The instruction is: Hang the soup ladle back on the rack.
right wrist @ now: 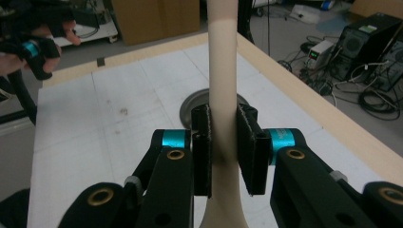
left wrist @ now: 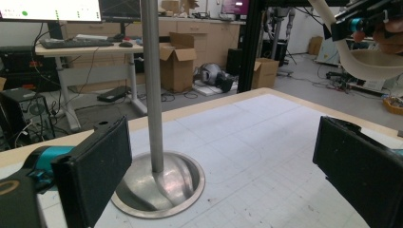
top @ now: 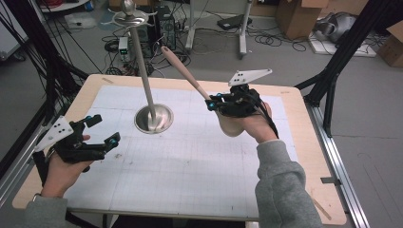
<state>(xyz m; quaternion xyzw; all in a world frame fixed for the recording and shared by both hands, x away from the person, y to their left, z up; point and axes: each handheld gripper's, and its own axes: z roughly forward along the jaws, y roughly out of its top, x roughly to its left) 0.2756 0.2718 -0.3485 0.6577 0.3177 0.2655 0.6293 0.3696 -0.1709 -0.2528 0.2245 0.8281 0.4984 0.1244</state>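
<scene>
The ladle (top: 227,118) was pinched at its handle by the right gripper (top: 215,105), held above the table (top: 199,161); its long axis slanted up toward the metal stand (top: 142,71); the left gripper (top: 100,130), farther off, was spread wide.
</scene>
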